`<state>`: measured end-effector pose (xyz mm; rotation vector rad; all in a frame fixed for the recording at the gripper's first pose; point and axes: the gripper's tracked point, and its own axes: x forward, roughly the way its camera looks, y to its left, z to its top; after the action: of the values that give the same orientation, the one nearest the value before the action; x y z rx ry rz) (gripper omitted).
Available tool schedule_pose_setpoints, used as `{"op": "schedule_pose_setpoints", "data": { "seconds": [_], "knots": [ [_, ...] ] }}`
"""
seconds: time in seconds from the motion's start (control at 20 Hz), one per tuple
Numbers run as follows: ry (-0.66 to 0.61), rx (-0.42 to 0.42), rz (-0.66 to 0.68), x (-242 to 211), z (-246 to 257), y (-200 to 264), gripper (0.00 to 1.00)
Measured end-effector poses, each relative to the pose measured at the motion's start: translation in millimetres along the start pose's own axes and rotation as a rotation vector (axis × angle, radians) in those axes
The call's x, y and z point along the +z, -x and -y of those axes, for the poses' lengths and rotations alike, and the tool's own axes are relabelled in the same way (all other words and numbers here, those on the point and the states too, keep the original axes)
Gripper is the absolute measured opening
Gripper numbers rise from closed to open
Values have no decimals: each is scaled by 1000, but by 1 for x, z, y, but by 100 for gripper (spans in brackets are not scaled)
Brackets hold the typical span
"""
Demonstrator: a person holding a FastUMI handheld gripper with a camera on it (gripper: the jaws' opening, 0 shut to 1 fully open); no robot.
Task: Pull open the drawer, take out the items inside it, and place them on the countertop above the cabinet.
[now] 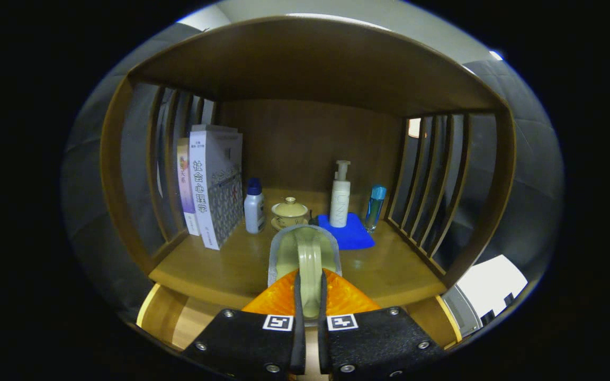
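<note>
The tongs (309,288) are clenched on a cup (305,254), held over the surface's (231,270) front edge, the open drawer (178,317) below.

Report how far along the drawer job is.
Done: the drawer below stands open. In hand: the gripper is shut on a pale green cup, held over the countertop in front of the lidded teacup. Left: setting it down; further drawer items cannot be judged.
</note>
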<state>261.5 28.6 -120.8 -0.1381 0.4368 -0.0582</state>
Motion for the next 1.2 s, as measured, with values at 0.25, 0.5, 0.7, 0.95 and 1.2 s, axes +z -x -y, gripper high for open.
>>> {"op": "schedule_pose_setpoints", "data": {
  "seconds": [0.25,0.5,0.7,0.95,1.2],
  "knots": [
    [34,1,-52,-8,-2,-44,11],
    [8,5,-145,-23,-8,-79,14],
    [-40,20,-152,-21,-8,-89,18],
    [-48,41,-139,-21,-8,-90,24],
    [-262,117,-40,-4,-14,-52,69]
  ]
}}
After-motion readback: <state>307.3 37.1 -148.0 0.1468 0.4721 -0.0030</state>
